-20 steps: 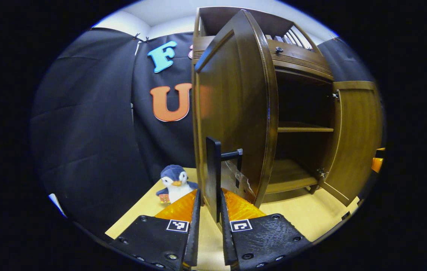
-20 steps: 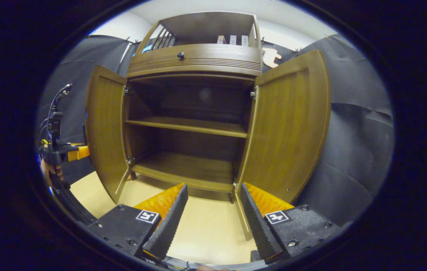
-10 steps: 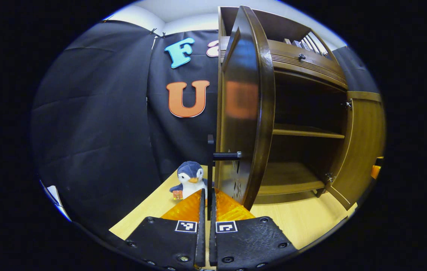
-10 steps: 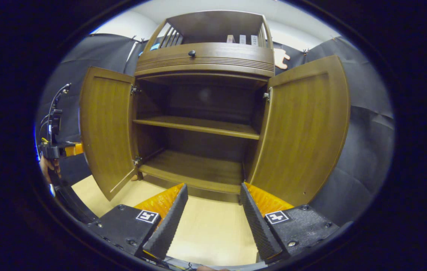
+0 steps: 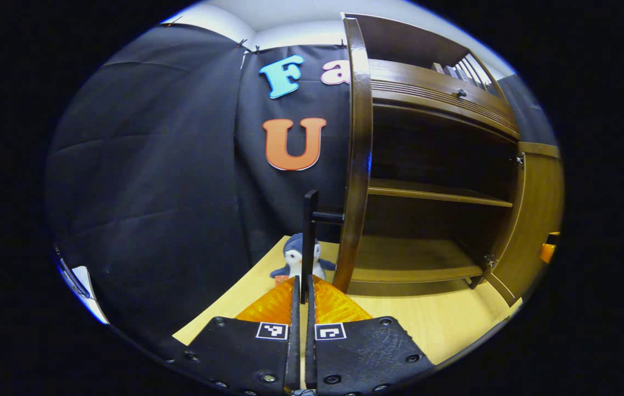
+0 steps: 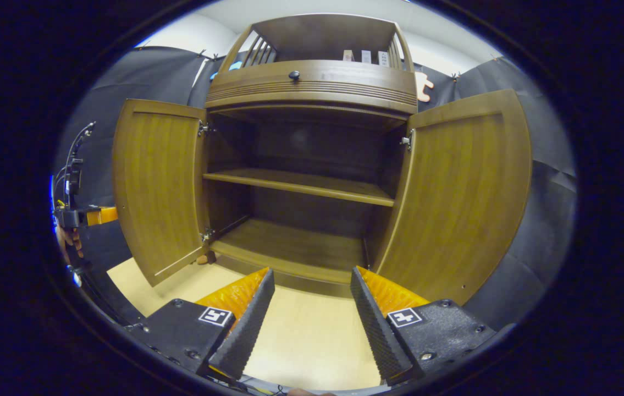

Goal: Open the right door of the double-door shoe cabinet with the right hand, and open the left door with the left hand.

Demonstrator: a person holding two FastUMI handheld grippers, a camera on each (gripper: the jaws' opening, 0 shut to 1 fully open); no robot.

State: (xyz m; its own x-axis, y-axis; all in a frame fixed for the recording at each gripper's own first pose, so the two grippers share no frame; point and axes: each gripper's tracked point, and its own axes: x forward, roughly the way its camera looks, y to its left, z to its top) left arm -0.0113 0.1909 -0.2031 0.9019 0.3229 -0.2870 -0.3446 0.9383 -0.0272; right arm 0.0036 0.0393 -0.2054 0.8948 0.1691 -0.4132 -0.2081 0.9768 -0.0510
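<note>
The brown wooden shoe cabinet point(image 6: 312, 88) stands with both doors swung wide, its two shelves bare. In the left gripper view the left door point(image 5: 359, 165) is seen edge-on, and its black bar handle point(image 5: 309, 220) runs down between my fingers. My left gripper point(image 5: 303, 281) is shut on that handle. In the right gripper view the left door point(image 6: 155, 187) and the right door point(image 6: 465, 192) flank the dark interior. My right gripper point(image 6: 312, 272) hangs open over the pale floor in front of the cabinet, holding nothing. The left gripper point(image 6: 83, 216) and a hand show at the far left, behind the left door.
A small penguin plush point(image 5: 292, 261) sits on the pale wooden floor point(image 6: 312, 341) just behind the handle, by the black cloth wall point(image 5: 152, 165). A drawer with a dark knob point(image 6: 294, 75) tops the cabinet, with an open rack above it. The right door point(image 5: 534, 220) stands open at the far side.
The left door has swung further outward with my left gripper on its handle, from angled to edge-on. The penguin now sits behind the handle. The right gripper stays open.
</note>
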